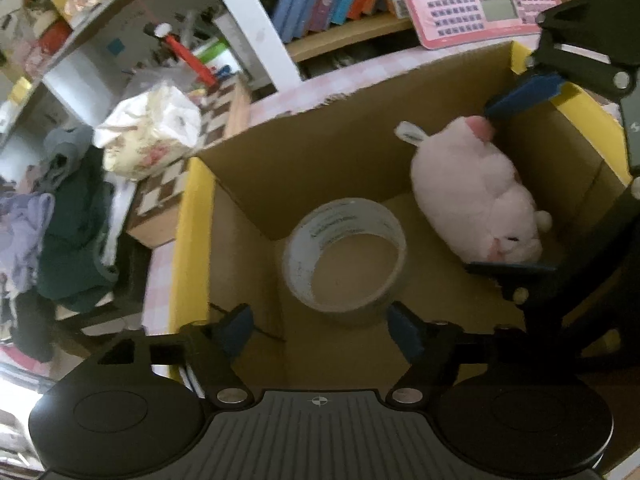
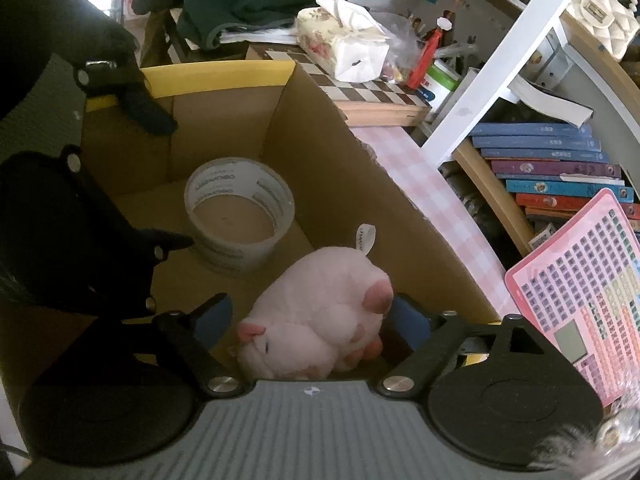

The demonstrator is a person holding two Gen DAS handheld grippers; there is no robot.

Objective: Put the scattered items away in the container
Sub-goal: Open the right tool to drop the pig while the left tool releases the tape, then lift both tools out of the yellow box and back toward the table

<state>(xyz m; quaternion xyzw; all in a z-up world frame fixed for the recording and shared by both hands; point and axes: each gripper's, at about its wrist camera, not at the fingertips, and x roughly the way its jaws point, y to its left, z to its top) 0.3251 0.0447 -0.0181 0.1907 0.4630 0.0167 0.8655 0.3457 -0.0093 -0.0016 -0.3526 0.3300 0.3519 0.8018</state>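
Note:
A cardboard box [image 1: 320, 152] with yellow flap edges stands on a pink checked cloth. A roll of clear tape [image 1: 346, 254] lies flat on its floor. My left gripper [image 1: 320, 330] is open just in front of the tape, its blue fingers apart and empty. A pink plush pig [image 1: 476, 196] lies in the box by the right wall. My right gripper [image 2: 308, 320] is open with its fingers on either side of the pig [image 2: 320, 312], which rests on the box floor. The tape [image 2: 240, 212] and the left gripper [image 2: 176, 184] also show in the right wrist view.
A chessboard [image 2: 372, 92] with a tissue pack [image 2: 344, 40] sits beside the box. A pile of clothes [image 1: 60, 220] lies further off. A shelf of books [image 2: 552, 168] and a pink toy keyboard [image 2: 580, 292] stand behind the box.

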